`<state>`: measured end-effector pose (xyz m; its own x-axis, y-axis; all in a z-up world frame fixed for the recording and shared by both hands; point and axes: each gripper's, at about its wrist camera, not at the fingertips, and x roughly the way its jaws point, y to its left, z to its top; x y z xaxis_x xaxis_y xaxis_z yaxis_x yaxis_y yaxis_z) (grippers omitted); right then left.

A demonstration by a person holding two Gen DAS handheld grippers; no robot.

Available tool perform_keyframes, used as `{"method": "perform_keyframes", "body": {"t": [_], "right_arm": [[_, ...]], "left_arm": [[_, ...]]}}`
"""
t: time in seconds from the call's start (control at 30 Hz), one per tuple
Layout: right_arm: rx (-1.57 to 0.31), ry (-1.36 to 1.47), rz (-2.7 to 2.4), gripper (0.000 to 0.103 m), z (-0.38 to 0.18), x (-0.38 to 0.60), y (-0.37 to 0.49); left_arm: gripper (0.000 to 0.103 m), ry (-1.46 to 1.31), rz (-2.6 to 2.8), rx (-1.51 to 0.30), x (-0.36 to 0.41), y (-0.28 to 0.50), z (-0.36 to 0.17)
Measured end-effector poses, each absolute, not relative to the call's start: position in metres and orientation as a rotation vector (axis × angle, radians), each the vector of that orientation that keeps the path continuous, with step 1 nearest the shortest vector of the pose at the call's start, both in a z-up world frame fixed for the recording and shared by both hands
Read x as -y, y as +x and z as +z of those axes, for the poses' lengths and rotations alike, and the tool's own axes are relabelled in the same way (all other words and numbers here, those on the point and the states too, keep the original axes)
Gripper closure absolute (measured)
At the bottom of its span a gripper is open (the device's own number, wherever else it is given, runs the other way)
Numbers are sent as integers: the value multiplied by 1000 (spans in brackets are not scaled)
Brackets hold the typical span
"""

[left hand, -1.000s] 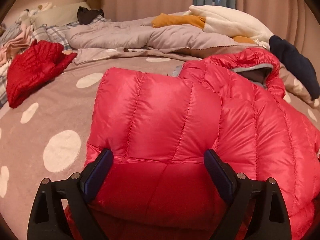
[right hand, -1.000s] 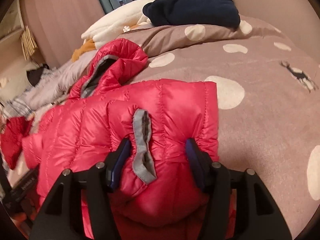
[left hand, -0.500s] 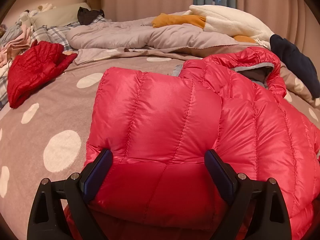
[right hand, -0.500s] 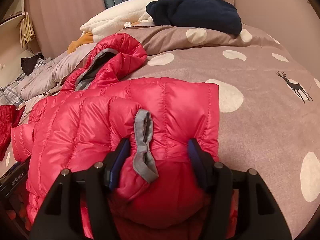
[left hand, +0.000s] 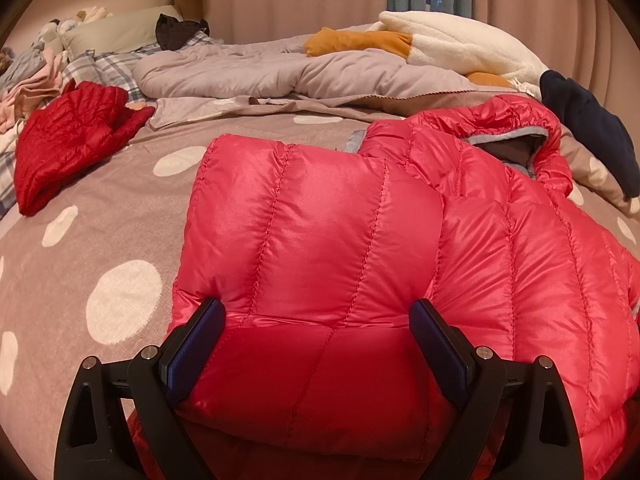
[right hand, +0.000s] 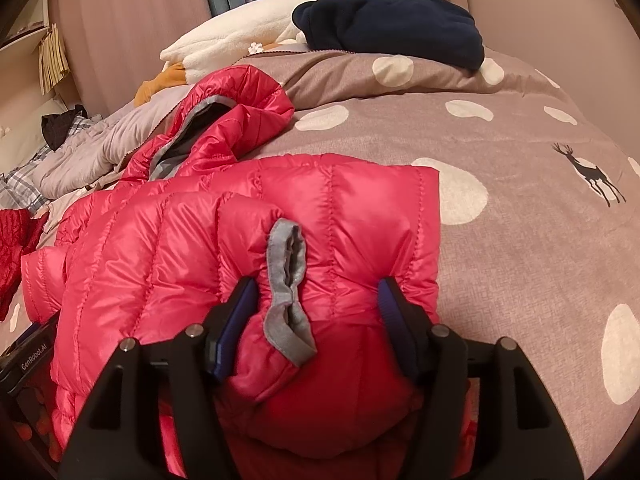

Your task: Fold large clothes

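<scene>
A shiny pink puffer jacket [left hand: 320,220] lies on the dotted bed cover [left hand: 120,220], its hood [left hand: 516,128] towards the far side. My left gripper [left hand: 316,332] holds the folded left bulk of the jacket wide between its pads, near the bed's front edge. In the right wrist view the jacket [right hand: 180,260] shows a sleeve with a grey cuff [right hand: 286,292] folded over the body. My right gripper [right hand: 316,308] has this puffy part between its pads. Its jaws are opening, while the pads still touch the fabric.
A dark red quilted garment [left hand: 68,148] lies at the far left. A navy garment [right hand: 388,28], a cream fleece [left hand: 452,44] and a rumpled grey duvet [left hand: 260,72] sit along the back. Bare dotted cover [right hand: 520,220] spreads to the right of the jacket.
The right gripper's fingers have spread slightly around the jacket, and its view has swung a little. The left gripper and the jacket lie as before.
</scene>
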<state>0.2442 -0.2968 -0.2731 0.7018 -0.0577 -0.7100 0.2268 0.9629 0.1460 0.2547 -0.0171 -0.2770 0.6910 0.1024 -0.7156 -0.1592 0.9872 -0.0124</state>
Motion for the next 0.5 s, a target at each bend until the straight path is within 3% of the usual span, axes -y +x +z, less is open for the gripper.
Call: {"method": "perform_keyframes", "body": {"t": [0.33, 0.5], "right_arm": [[-767, 253, -165, 36, -264, 297, 237], [-758, 342, -159, 27, -240, 299, 221]], "left_arm": [[9, -71, 178, -777, 18, 249, -267], [9, -140, 163, -728, 7, 227, -243]]}}
